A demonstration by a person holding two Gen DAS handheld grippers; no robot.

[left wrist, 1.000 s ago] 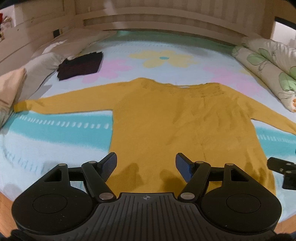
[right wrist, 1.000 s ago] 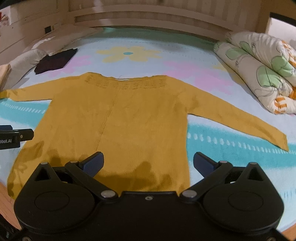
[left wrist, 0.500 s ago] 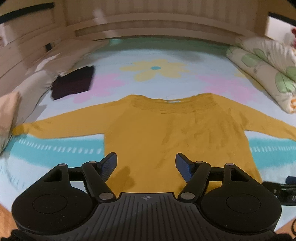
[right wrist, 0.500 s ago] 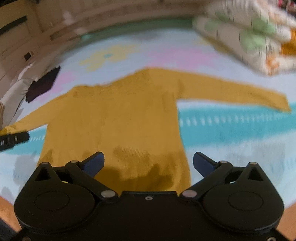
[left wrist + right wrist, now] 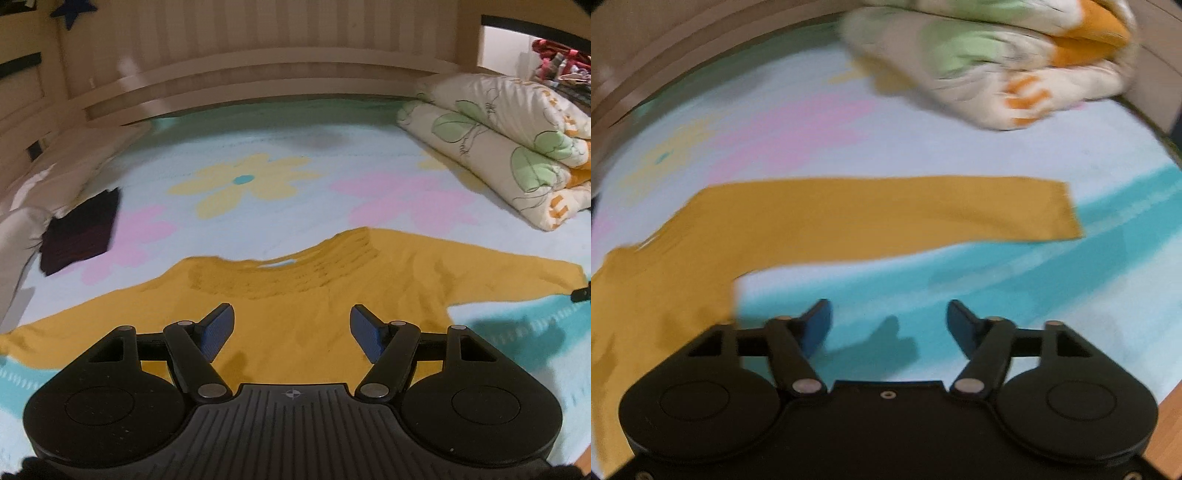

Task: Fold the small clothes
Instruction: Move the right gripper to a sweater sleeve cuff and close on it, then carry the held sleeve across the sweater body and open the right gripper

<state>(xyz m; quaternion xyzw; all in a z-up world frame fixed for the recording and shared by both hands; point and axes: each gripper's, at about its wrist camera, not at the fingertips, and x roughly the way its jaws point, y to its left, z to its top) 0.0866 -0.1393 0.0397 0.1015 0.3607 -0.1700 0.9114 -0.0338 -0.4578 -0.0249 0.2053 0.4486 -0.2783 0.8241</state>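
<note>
Fingers (image 5: 960, 326) on my right gripper (image 5: 888, 325) are closing on nothing above the bed (image 5: 1034, 295), the left gripper (image 5: 291, 332) released over the mustard sweater (image 5: 295, 306) lying flat, soft, limp knit I judge best pinched at its sleeve cuff (image 5: 1060, 210).

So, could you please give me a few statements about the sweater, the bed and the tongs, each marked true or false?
1. The sweater lies spread flat on the bed. True.
2. The right tongs grip the sleeve. False: they are closing on nothing, over bare sheet short of the sleeve.
3. A folded quilt lies beyond the sleeve. True.
4. The dark garment lies on the sweater. False: it lies apart, near the pillows.
5. The left tongs hold the collar. False: they are open and empty.
</note>
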